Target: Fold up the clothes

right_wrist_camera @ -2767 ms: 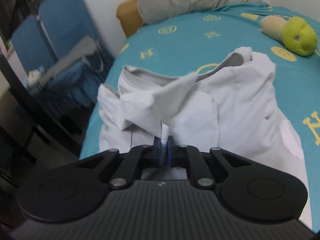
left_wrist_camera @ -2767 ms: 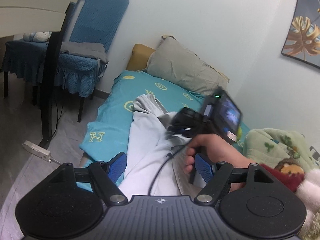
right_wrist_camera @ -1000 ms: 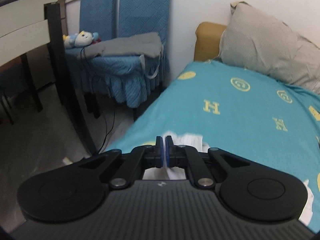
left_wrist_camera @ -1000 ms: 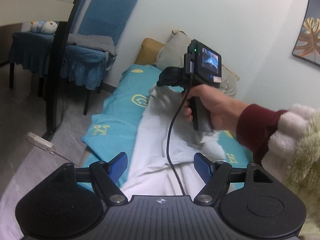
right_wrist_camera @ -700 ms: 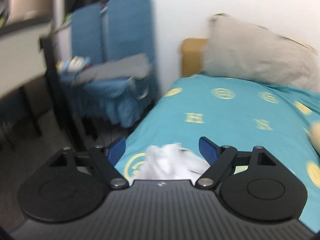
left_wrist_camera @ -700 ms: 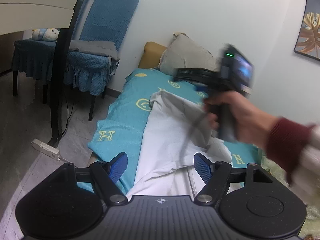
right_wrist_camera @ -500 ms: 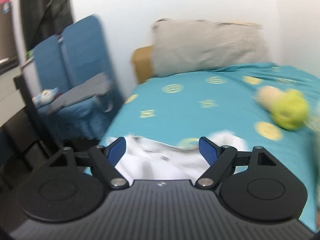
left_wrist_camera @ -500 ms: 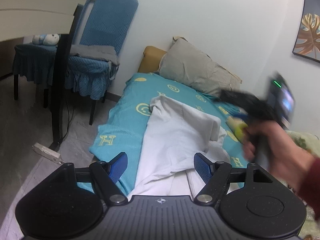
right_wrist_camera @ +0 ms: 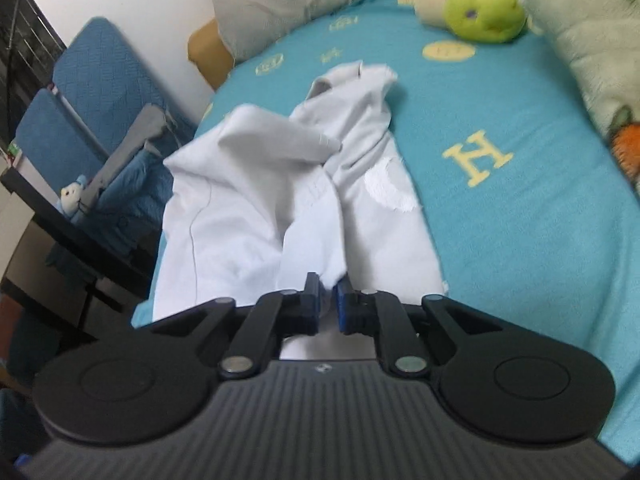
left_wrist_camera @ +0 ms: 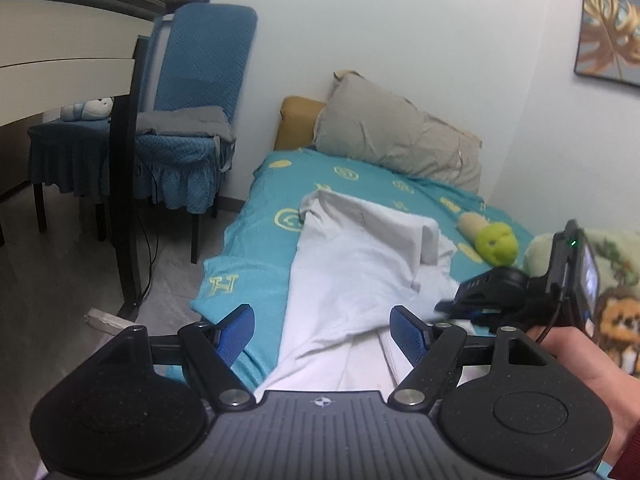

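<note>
A white shirt (left_wrist_camera: 352, 264) lies lengthwise on the teal bedspread (left_wrist_camera: 256, 248), partly folded over itself. My left gripper (left_wrist_camera: 322, 330) hovers open above the shirt's near end, nothing between its blue pads. In the right wrist view the white shirt (right_wrist_camera: 248, 184) is bunched, one flap folded across it. My right gripper (right_wrist_camera: 328, 294) is shut on a fold of the shirt's near edge. In the left wrist view the right gripper (left_wrist_camera: 452, 304) sits low at the shirt's right side, held by a hand (left_wrist_camera: 576, 364).
A grey pillow (left_wrist_camera: 396, 140) leans at the head of the bed. A green plush toy (left_wrist_camera: 494, 242) and a patterned blanket (left_wrist_camera: 616, 280) lie on the right. Blue covered chairs (left_wrist_camera: 192, 120) and a dark table leg (left_wrist_camera: 124, 208) stand on the left by the floor.
The right gripper let go of the shirt at the far end, swung back toward the near right side and shut on the shirt's near edge. The left gripper stayed open.
</note>
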